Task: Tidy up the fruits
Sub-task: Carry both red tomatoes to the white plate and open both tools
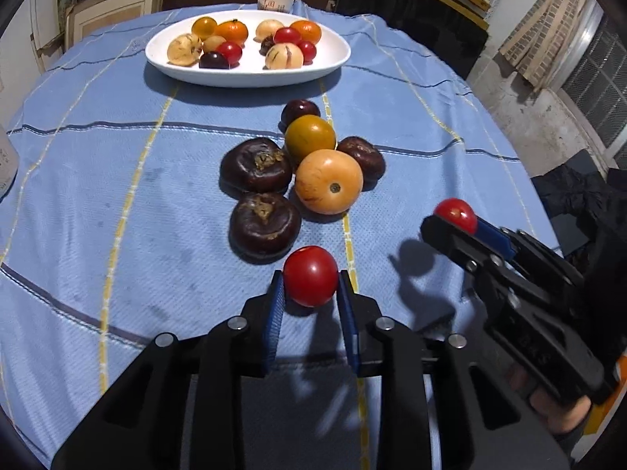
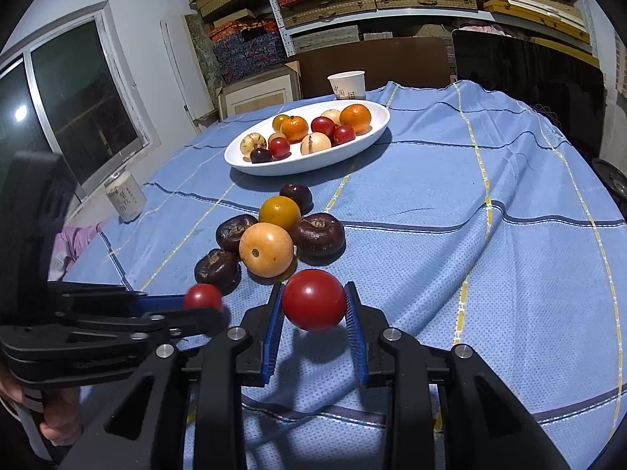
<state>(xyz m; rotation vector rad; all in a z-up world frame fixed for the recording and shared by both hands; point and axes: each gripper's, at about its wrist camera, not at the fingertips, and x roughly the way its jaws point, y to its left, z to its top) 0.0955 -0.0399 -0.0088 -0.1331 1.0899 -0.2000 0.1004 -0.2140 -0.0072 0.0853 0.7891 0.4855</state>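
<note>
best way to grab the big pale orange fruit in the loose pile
Grip the pale orange fruit across its widest middle, coming from above. It is round and smooth, with its stem dimple facing the cameras. Dark brown fruits crowd its left and back, so put one finger on the open right-front side and the other toward the lower left gap. Both grippers already hold red tomatoes.

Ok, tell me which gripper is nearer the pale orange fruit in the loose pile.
Left. The left gripper, shut on a red tomato, sits just short of the pale orange fruit. The right gripper, shut on another tomato, is farther off to that fruit's right.
</note>
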